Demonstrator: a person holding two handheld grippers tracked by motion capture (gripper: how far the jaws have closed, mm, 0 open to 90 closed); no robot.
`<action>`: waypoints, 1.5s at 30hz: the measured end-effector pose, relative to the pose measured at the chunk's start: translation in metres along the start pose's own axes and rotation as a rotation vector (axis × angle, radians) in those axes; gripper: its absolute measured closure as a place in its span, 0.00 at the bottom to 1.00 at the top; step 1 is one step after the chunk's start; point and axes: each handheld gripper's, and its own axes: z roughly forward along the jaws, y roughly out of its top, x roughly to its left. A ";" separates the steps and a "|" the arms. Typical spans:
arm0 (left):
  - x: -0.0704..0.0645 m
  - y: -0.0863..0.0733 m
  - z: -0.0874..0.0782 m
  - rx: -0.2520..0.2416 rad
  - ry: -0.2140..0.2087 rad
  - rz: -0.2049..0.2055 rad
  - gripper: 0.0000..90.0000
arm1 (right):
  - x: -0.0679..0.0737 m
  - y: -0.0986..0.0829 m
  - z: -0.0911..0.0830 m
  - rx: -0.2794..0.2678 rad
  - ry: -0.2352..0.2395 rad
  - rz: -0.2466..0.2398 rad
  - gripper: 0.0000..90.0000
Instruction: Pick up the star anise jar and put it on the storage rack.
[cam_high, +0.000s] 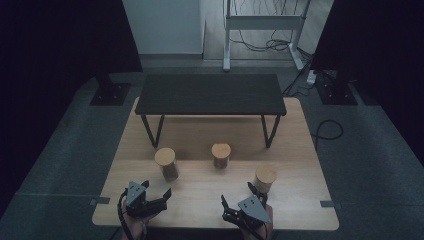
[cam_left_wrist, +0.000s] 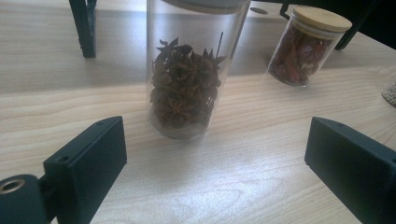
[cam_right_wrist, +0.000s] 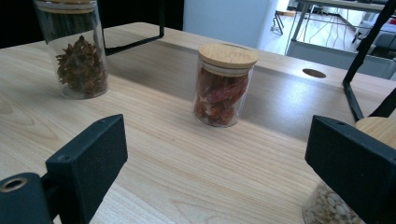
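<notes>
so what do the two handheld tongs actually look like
Both are black. The left tongs and right tongs each carry a grey three-cornered plate on top with small dark holes. Each ends in two blocky matte black jaws, and a brass-coloured ring sits near the jaw base. A dark cable loops beside the left one.

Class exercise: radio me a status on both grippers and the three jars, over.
Left gripper open, empty, facing star anise jar. Right gripper open, empty, beside nut jar. Chilli jar untouched, lid on. Nothing between the left gripper and its jar.

Your two grippers, three jars ahead.
Your left gripper (cam_high: 156, 192) sits near the tall jar (cam_high: 166, 163); your right gripper (cam_high: 236, 194) is just beside the rightmost jar (cam_high: 265, 179), jaws apart.
</notes>
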 end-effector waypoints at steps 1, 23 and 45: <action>-0.001 0.000 0.000 -0.001 0.001 0.003 0.06 | -0.001 0.000 0.000 0.002 0.002 0.001 0.06; 0.001 0.001 -0.002 0.004 0.004 0.002 0.05 | -0.002 0.001 -0.003 0.008 -0.014 0.009 0.06; -0.003 0.002 0.005 -0.001 0.045 0.014 0.05 | -0.006 0.001 -0.002 0.015 -0.009 0.036 0.05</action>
